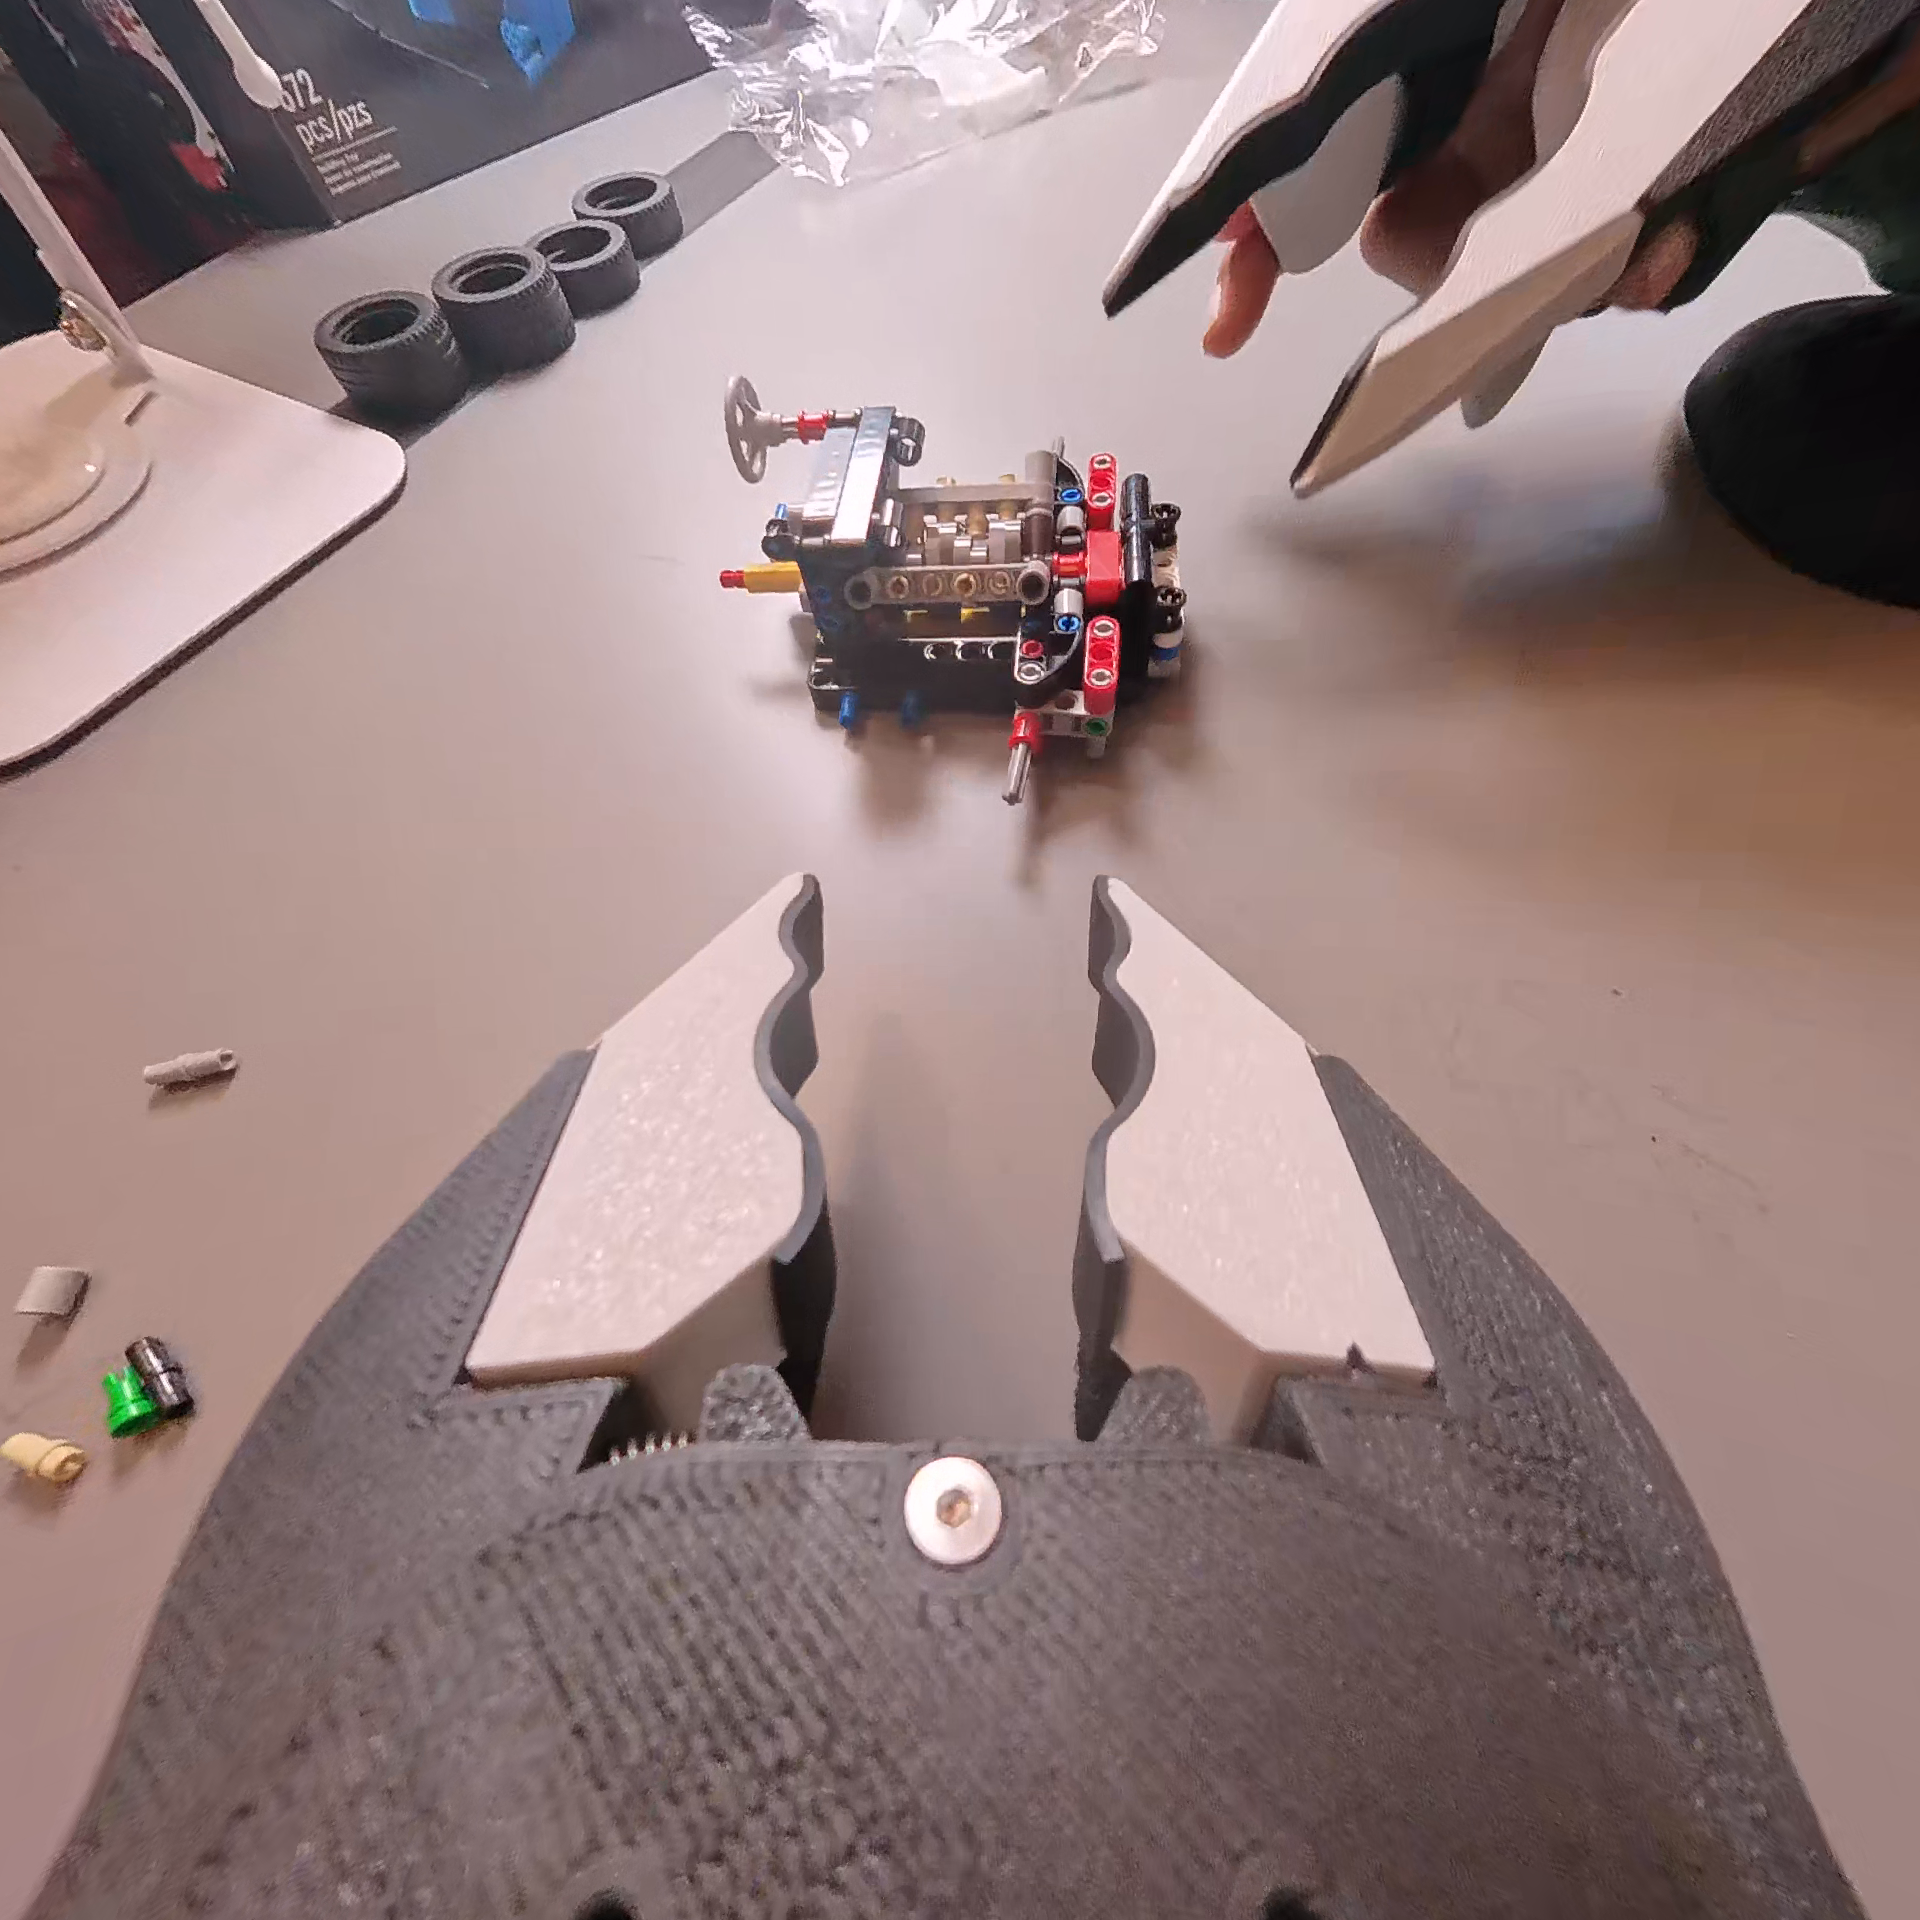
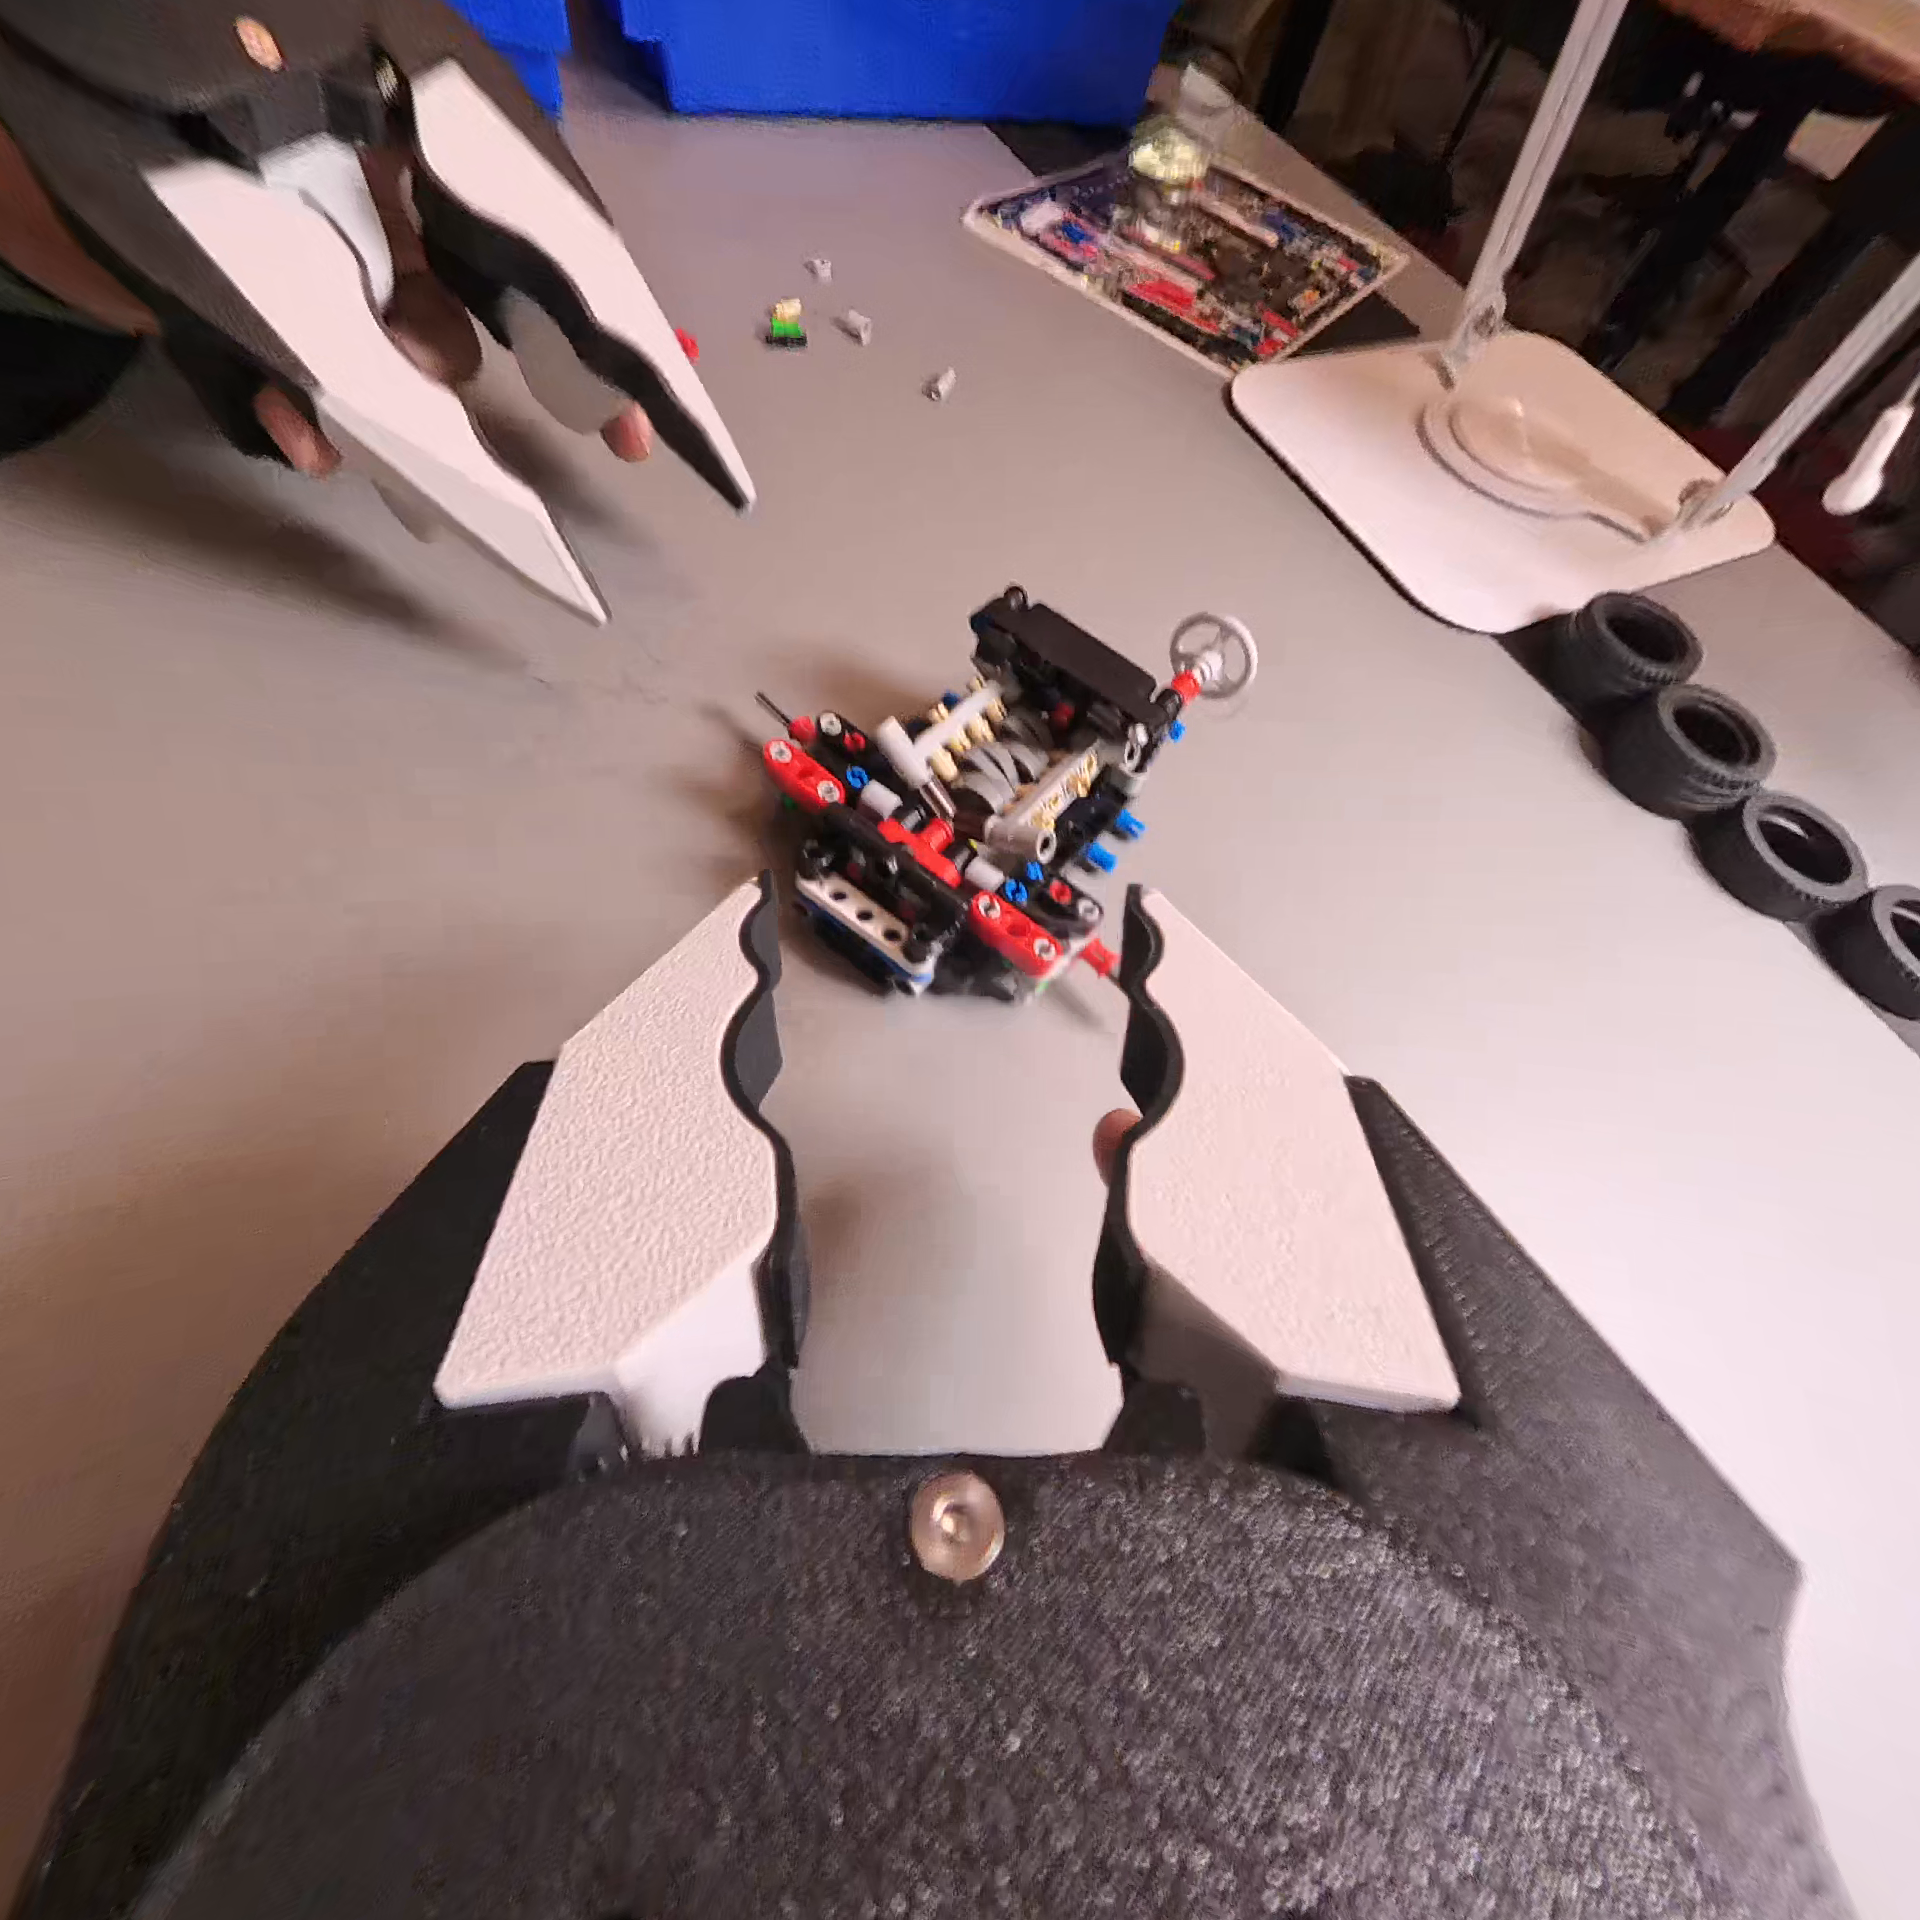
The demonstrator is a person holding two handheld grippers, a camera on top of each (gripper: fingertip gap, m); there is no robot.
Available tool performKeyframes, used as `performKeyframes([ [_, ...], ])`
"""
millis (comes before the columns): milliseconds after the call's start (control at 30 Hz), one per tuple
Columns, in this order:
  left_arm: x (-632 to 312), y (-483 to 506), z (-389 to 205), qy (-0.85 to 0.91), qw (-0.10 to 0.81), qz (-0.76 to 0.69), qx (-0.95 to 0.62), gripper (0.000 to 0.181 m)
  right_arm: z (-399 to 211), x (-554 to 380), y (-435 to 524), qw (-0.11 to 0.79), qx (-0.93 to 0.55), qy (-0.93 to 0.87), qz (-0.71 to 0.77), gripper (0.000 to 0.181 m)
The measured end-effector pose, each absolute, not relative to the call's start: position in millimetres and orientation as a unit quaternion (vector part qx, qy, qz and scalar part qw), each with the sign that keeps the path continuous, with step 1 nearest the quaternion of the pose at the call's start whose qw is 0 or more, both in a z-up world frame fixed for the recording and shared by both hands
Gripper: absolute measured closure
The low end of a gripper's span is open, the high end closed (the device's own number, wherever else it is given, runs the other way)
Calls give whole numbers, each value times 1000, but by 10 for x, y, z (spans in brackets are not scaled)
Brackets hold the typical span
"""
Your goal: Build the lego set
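Both jaws gape wide, empty; lego chassis (image 1: 961,582) lies crosswise ahead of the left gripper (image 1: 956,904), steering wheel (image 1: 744,426) leftward; bare surface (image 1: 1455,935) all round it.

dark box (image 1: 312,125) | white print, not copied | booklet (image 2: 1184,260) | illegible

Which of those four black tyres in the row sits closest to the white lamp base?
The end tyre beside the white lamp base, at the near end of the row in the left wrist view. The other three tyres trail away from it toward the box.
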State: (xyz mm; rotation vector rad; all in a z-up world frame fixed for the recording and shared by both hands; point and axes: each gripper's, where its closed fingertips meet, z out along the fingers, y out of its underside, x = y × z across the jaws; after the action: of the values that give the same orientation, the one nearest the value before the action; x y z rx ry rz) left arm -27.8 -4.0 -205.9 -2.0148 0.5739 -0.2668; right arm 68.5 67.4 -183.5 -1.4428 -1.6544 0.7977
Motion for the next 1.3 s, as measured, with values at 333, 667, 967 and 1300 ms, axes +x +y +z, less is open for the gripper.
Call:
performKeyframes([
  [333,-319,-44,-2057,233,494,-112,-830,135,-2206,531,737,340,-558,-707,269,117],
  [667,-637,-61,-1989,180,508,-103,-836,137,-2136,462,369,350,-520,-735,260,142],
  [967,-794,-154,-1912,164,523,-104,-830,145,-2152,527,445,350,-536,-713,287,144],
  [1300,-643,-174,-2038,213,502,-90,-833,146,-2186,492,464,349,-543,-706,290,180],
])
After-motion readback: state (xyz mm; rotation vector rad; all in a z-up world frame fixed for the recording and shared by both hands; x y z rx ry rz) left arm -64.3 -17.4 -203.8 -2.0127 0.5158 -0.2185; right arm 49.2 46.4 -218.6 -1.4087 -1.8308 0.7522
